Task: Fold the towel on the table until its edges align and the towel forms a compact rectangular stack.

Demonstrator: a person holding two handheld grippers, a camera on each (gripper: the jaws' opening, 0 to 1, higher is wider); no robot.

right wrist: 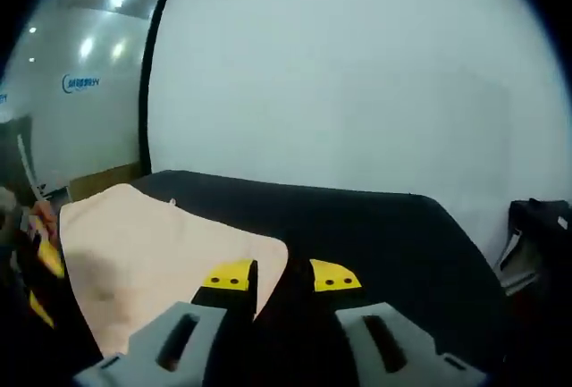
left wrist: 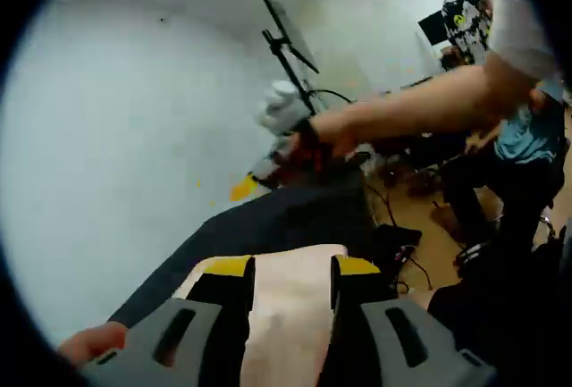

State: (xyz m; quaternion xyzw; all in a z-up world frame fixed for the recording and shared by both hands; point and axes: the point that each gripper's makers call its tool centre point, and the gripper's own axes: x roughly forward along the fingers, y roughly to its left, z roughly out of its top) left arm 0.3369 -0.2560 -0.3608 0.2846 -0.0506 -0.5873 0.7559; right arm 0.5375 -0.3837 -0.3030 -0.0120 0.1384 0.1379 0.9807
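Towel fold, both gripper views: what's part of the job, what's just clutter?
Job:
- towel, peach, lying on the table
- table, black top
- left gripper, towel between its jaws
- right gripper, at the towel's edge

Lying about:
- stand with cables
- seated person
- dark bag

Beyond your fingers you face a plain white wall [right wrist: 357, 74], with a glass partition [right wrist: 80, 74] reflecting ceiling lights.

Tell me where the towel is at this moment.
In the right gripper view the towel lies on the left part of the black table, and its near corner reaches the right tongs. In the left gripper view it lies between the left tongs.
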